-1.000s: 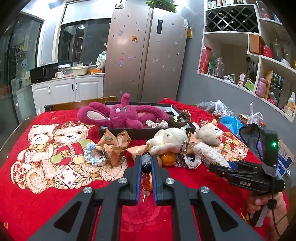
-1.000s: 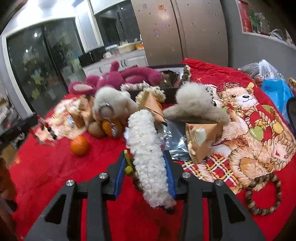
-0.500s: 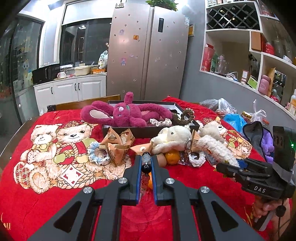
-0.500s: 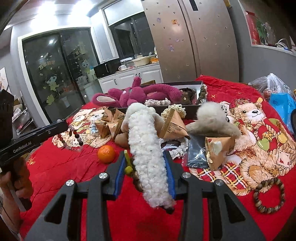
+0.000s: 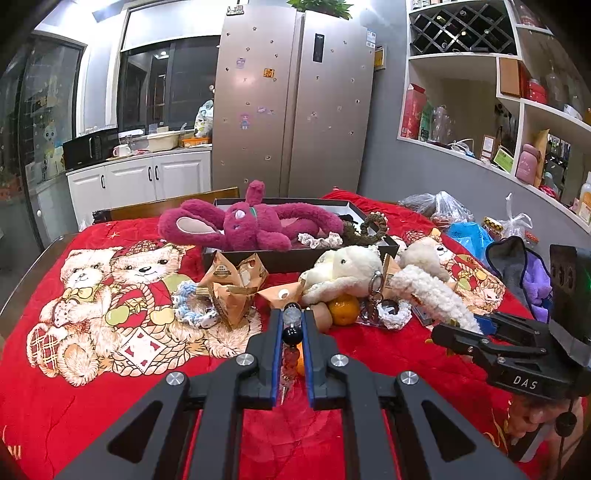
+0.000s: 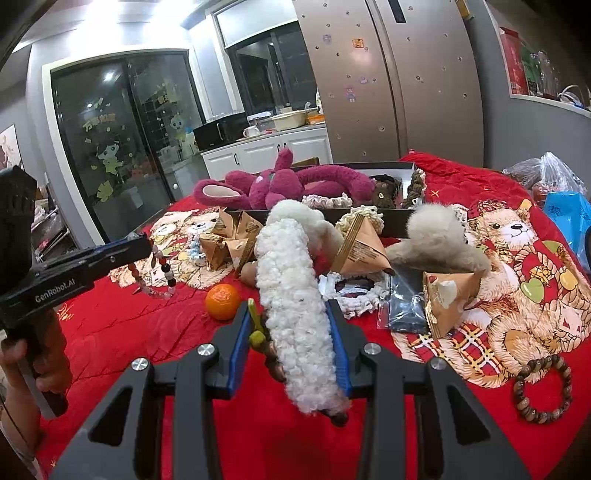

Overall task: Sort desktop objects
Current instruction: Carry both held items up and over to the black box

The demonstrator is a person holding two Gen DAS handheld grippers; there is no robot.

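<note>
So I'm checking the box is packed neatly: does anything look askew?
Yes. The magenta plush rabbit sprawls across the black box, an ear hanging over its front wall onto the red cloth.

Walls: grey.
Fridge (image 5: 291,99): a tall steel two-door one stood against the far wall, dotted with small stickers, a plant (image 5: 319,5) on top.
Cabinets (image 5: 140,181): white, low, left of the fridge, with a black microwave (image 5: 90,147), a cup and tubs on the counter.
Glass doors (image 6: 122,144): dark, with cartoon stickers, at the left.
Shelves (image 5: 517,96): white, along the right wall, with a wine rack (image 5: 461,31), boxes and bottles.
Light: ceiling lamps glared white at the upper left.
</note>
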